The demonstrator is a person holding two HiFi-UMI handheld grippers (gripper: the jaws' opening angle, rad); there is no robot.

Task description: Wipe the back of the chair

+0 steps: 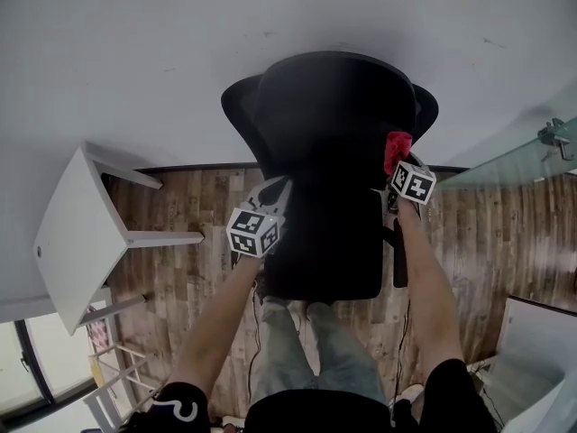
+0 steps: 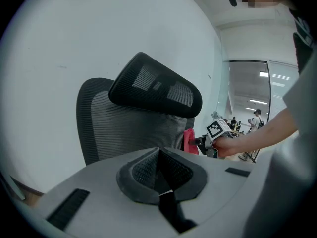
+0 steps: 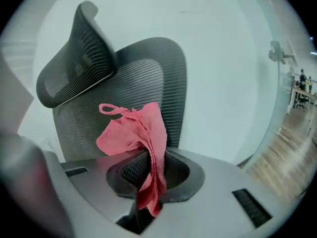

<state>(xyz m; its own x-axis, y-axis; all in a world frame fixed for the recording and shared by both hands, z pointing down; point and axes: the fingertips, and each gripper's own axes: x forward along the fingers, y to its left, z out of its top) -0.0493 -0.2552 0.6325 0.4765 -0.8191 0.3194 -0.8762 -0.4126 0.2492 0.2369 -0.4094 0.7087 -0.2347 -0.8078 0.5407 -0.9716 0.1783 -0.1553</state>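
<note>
A black mesh office chair (image 1: 325,152) stands against the white wall, its headrest (image 1: 334,84) at the top and its back (image 2: 133,130) facing me. My right gripper (image 1: 402,164) is shut on a red cloth (image 3: 141,133), which hangs from its jaws just in front of the chair back (image 3: 148,78). From above, the cloth (image 1: 397,149) sits at the right edge of the chair back. In the left gripper view, the cloth (image 2: 189,141) shows beside that same edge. My left gripper (image 2: 159,156) is shut and holds nothing. It hovers at the chair's left side (image 1: 268,198).
A white table (image 1: 77,233) stands to the left on the wooden floor (image 1: 180,269). A glass partition (image 1: 523,156) runs off to the right. The person's legs (image 1: 302,350) are directly behind the chair seat.
</note>
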